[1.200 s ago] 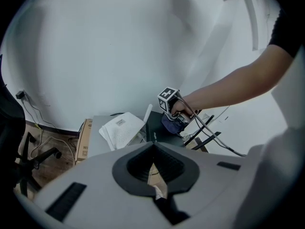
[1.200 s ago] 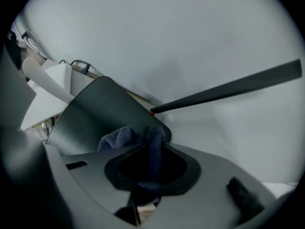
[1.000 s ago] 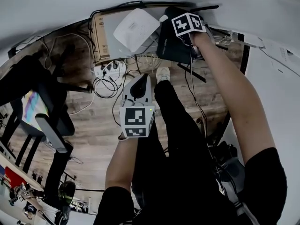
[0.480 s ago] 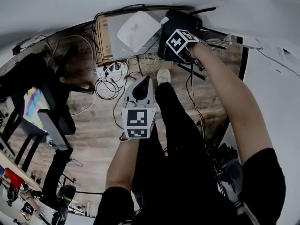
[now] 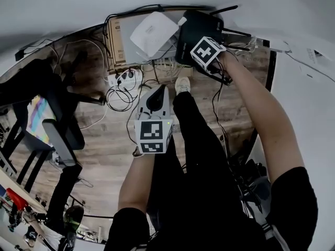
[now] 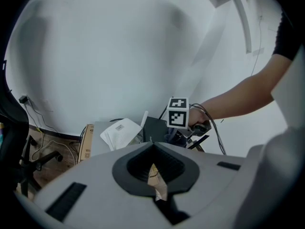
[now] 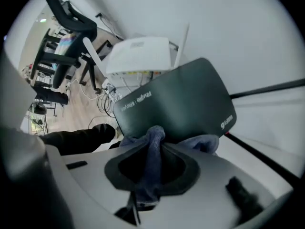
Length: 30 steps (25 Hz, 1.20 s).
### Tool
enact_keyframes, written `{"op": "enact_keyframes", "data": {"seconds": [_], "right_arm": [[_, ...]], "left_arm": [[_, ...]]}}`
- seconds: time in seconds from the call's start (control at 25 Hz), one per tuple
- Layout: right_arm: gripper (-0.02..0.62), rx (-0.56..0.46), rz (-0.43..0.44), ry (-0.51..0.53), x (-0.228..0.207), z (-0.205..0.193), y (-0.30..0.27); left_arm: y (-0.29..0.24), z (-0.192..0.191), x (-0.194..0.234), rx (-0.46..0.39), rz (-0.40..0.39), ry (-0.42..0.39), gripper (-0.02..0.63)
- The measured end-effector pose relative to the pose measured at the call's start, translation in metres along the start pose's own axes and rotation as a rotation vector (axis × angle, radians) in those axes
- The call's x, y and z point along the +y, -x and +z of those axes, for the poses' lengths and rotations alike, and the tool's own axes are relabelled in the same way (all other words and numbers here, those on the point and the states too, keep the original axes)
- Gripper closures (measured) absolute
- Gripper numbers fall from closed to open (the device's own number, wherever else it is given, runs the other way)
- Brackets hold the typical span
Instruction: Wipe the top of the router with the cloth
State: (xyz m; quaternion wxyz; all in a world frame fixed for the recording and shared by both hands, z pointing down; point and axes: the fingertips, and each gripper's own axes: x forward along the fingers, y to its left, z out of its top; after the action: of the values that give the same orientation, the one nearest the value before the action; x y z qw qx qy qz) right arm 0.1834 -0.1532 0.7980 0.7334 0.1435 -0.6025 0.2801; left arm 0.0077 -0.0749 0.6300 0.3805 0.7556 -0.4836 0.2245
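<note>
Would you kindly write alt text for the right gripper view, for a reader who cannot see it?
The right tool, shut on a blue-grey cloth, holds it at the near edge of a black router. A white router lies just behind, near a white wall.

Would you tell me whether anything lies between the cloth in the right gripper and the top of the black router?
Nothing visible does. The cloth, clamped in the right gripper, sits at the near edge of the black router, and the dark top beyond it is bare. The white router lies beside it, off the path.
</note>
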Motion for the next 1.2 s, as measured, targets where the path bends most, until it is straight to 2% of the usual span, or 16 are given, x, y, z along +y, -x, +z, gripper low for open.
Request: {"op": "enact_keyframes", "data": {"seconds": [0.12,0.24,0.48,0.72,0.92,1.04,1.2], "right_arm": [[0.528,-0.163,0.002,0.023,0.002,0.013,0.03],[0.528,-0.326,-0.036,0.026,0.0,0.022,0.073],[0.528,-0.729,-0.143,-0.081,0.005,0.018,0.188],[0.528,-1.113,-0.173,-0.285,0.017,-0.02,0.318],[0.528,-1.405,-0.212,-0.426,0.027,-0.073,0.431],[0.528,-1.55,-0.272,-0.464,0.036,-0.103,0.5],[0.528,-1.689,-0.386,-0.44,0.056,-0.131,0.579]], "left_arm": [[0.005,0.008,-0.004,-0.015,0.005,0.0,0.595],[0.014,0.022,-0.009,-0.044,0.012,-0.01,0.595],[0.046,0.066,-0.02,-0.103,0.038,-0.013,0.595],[0.104,0.132,-0.049,-0.204,0.063,-0.069,0.595],[0.169,0.184,-0.073,-0.275,0.133,-0.066,0.595],[0.207,0.225,-0.094,-0.337,0.149,-0.106,0.595],[0.255,0.284,-0.121,-0.448,0.138,-0.174,0.595]]}}
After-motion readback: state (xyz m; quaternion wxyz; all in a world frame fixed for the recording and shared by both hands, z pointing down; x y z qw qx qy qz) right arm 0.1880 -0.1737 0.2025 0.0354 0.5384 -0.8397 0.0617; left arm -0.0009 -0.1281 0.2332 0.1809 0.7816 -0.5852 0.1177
